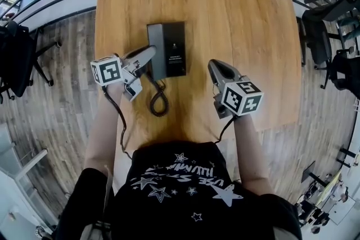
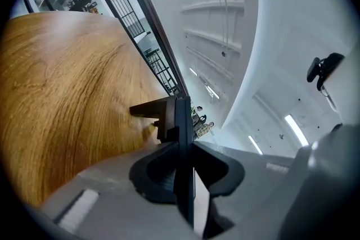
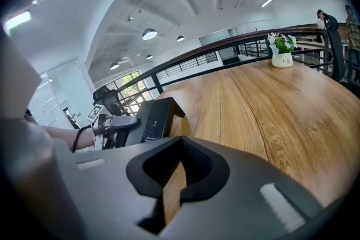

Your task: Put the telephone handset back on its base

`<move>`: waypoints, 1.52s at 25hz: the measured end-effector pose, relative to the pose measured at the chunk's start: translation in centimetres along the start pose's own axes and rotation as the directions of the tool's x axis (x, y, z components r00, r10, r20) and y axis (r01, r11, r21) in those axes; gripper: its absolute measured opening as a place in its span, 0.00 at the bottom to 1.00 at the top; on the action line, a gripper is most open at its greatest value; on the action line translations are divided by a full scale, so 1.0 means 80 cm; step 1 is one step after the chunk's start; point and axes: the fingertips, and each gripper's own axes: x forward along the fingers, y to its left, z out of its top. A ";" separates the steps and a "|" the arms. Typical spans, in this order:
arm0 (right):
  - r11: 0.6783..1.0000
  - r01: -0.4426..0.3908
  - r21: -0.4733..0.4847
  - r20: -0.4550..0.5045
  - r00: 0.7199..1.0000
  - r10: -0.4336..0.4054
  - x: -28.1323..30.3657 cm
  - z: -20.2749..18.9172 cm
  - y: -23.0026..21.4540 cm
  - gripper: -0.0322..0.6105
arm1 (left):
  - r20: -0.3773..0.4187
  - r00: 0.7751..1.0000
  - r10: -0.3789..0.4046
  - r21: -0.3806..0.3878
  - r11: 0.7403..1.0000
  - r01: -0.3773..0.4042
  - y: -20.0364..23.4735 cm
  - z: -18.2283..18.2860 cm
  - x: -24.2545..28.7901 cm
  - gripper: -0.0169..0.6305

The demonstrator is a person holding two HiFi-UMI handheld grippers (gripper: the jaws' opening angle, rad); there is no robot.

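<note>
In the head view, the base (image 1: pixel 175 48) is seen lying on the table (image 1: pixel 236 14), towards its near left part. The handset (image 1: pixel 155 45) is laid lengthwise along the left side of the base, where its cradle appears to be. Its near end is pinched by the left gripper (image 1: pixel 151 52), which reaches in from the left. The cord (image 1: pixel 159 99) is looped on the table just near of the base. The right gripper (image 1: pixel 216 67) is held well to the right of the base, and nothing is carried in it.

In the left gripper view, the jaws are seen clamped on a thin dark slab, taken to be the handset edge-on, running away from the camera over the wood. Whether it is fully seated cannot be told here.

In the right gripper view, the jaws are pressed together at the tips, with only bare wood seen past them. The base is seen far left with the left gripper at its side.

The task is judged nearly finished: the handset has been brought onto or just over the base. What is left is for it to be settled in, released, and the left gripper drawn away.
</note>
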 end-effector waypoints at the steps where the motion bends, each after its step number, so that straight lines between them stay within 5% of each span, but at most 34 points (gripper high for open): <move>1: 1.000 0.000 0.001 0.000 1.000 0.000 0.000 0.000 0.000 0.05 | -0.002 1.000 -0.003 -0.003 1.000 0.003 0.000 0.000 0.000 0.15; 17: 0.999 -0.030 -0.013 0.035 0.999 0.030 -0.012 0.004 0.012 0.05 | 0.064 0.985 0.161 -0.003 0.987 -0.161 0.012 0.010 -0.011 0.20; 27: 0.995 -0.090 -0.046 0.091 0.991 0.094 -0.068 0.006 0.024 0.05 | 0.147 0.970 0.195 0.058 0.977 -0.205 -0.061 -0.006 -0.045 0.24; 34: 0.985 -0.145 -0.092 0.162 0.974 0.158 -0.112 0.021 0.023 0.05 | 0.216 0.950 0.224 0.157 0.953 -0.260 -0.131 -0.038 -0.055 0.24; 38: 0.979 -0.176 -0.107 0.169 0.967 0.193 -0.143 0.013 0.010 0.05 | 0.252 0.920 0.301 0.207 0.911 -0.356 -0.154 -0.074 -0.056 0.24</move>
